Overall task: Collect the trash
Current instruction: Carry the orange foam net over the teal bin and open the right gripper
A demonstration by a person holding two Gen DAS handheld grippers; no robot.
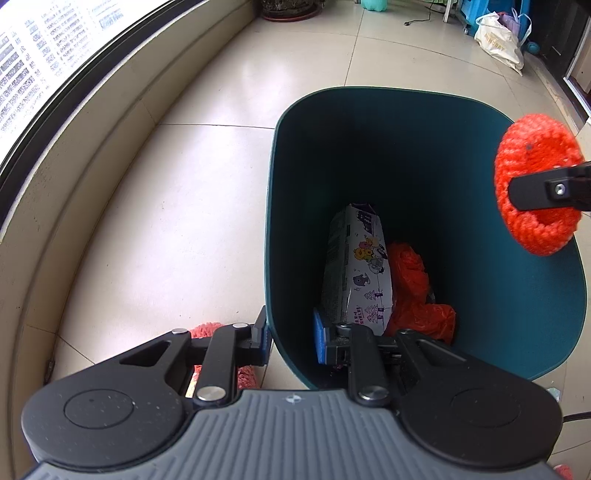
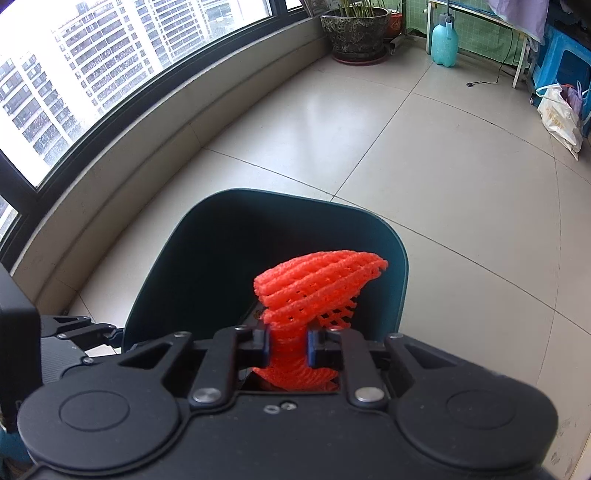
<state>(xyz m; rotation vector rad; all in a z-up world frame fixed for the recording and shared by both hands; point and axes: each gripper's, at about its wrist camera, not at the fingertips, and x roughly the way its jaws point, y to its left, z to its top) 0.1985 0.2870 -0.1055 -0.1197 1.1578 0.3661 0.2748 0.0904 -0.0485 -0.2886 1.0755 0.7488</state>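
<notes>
From the left wrist view, the left tool [image 1: 289,338] is clamped on the near wall of a dark green bin [image 1: 480,122], one pad outside the wall and one inside. The bin stands on the tiled floor [image 1: 207,192] near a curved window [image 1: 33,70]. Inside the bin, at the bottom, a printed carton [image 1: 356,269] leans upright, and a crumpled orange bag [image 1: 413,291] lies just beside it on the right. At the bin's right rim, an orange foam net [image 1: 535,162] hangs above the opening, pinched by a black finger of the right tool that enters from the picture's right edge. Another bit of orange netting [image 1: 207,330] lies on the floor just left of the bin, partly hidden behind the left tool.

From the right wrist view, the right tool [image 2: 288,349] is closed on the foam net [image 2: 317,288], which is squeezed narrow between the blue pads and flares out above them. The net sits over the bin's [image 2: 400,258] open mouth. A plant pot [image 2: 356,31] and a white bag [image 2: 557,118] stand well beyond the bin.
</notes>
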